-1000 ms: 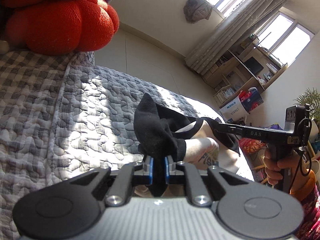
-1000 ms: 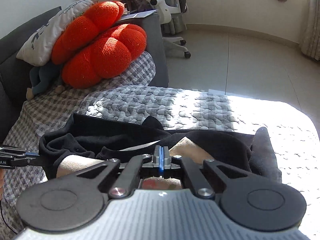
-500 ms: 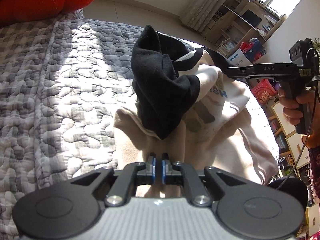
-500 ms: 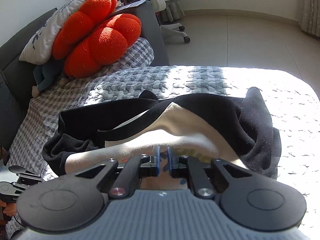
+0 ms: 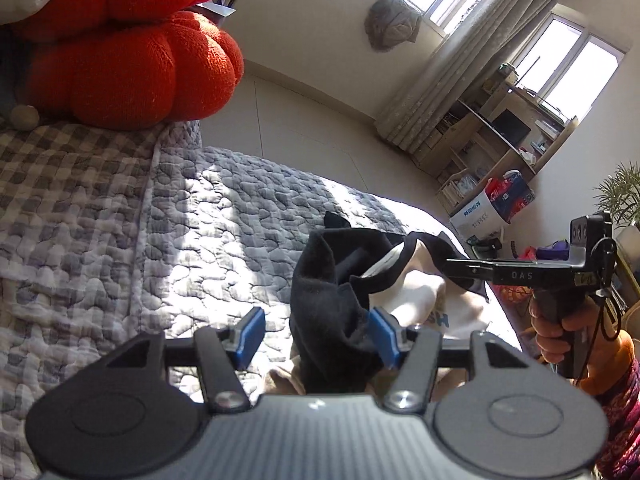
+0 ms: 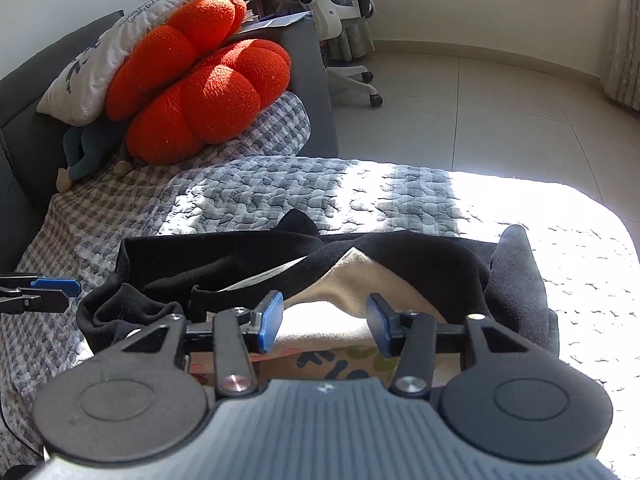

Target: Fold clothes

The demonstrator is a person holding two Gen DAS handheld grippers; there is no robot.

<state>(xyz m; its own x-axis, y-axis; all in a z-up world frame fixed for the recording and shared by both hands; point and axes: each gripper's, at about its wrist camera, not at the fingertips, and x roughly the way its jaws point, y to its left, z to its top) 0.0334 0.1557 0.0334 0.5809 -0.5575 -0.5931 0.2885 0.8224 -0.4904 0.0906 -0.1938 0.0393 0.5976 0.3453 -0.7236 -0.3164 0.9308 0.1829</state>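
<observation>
Black-and-cream top [image 6: 360,280] bunched on the quilt [image 6: 320,188], below the cushion [image 6: 200,92]. Both grippers — left [image 5: 316,330], right [image 6: 326,322] — just opened, clutching nothing. Next: regrip corners evenly — flatten first.

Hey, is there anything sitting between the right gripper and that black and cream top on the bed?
Nothing visible. The right gripper has just been opening and its jaws stand apart directly over the black and cream top, which lies bunched on the quilted bedspread.
</observation>
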